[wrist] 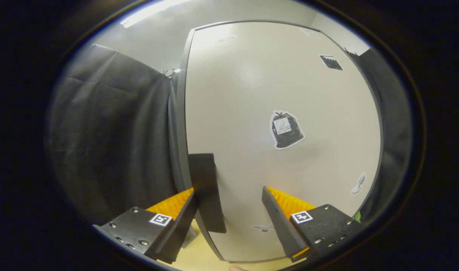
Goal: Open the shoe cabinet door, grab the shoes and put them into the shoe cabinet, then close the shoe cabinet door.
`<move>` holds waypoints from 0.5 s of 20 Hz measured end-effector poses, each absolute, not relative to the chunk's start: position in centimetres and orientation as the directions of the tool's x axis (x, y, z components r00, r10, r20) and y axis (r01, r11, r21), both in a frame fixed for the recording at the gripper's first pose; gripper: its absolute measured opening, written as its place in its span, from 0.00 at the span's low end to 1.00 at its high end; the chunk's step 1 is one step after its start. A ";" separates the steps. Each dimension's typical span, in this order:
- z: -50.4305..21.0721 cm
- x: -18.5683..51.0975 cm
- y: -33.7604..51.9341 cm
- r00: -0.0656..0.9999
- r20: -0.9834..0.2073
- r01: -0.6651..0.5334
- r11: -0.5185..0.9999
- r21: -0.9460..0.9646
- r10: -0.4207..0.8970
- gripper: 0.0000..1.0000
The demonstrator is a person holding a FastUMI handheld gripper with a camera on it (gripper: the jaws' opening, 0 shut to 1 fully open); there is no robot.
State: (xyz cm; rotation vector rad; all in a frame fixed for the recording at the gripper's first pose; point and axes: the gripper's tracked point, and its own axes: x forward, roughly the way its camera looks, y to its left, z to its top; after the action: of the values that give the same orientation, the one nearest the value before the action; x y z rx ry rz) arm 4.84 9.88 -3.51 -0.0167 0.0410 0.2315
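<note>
The tongs stand spread around one black rectangular handle on the single pale cabinet door, which carries four stickers.

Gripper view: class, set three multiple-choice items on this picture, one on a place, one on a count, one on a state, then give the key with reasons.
1. Where is the black handle?
A. between the fingers, nearer the left one
B. beyond the door's far edge
C. on the floor

2. How many stickers shaped like a black bag are on the cabinet door?
A. none
B. one
C. four

3. How does the gripper stand?
A. shut on the handle
B. open
C. shut on nothing

Key: 1 A, the handle sits by the left finger. 2 B, one bag sticker shows. 3 B, a gap separates the fingers.
</note>
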 end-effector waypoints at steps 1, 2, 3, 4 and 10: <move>-3.6 4.9 9.9 0.972 -0.045 -0.231 0.973 -0.010 0.230 1.00; -3.6 4.8 9.9 0.972 -0.044 -0.231 0.973 -0.009 0.230 0.99; -3.6 4.8 9.9 0.972 -0.044 -0.232 0.973 -0.009 0.231 0.99; -3.6 4.7 10.0 0.972 -0.044 -0.233 0.973 -0.006 0.232 0.99; -3.1 2.9 10.3 0.964 -0.042 -0.262 0.965 -0.011 0.261 0.99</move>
State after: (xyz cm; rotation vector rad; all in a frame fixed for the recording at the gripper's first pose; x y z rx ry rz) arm 2.94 10.34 -3.11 -0.0170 0.0406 0.2647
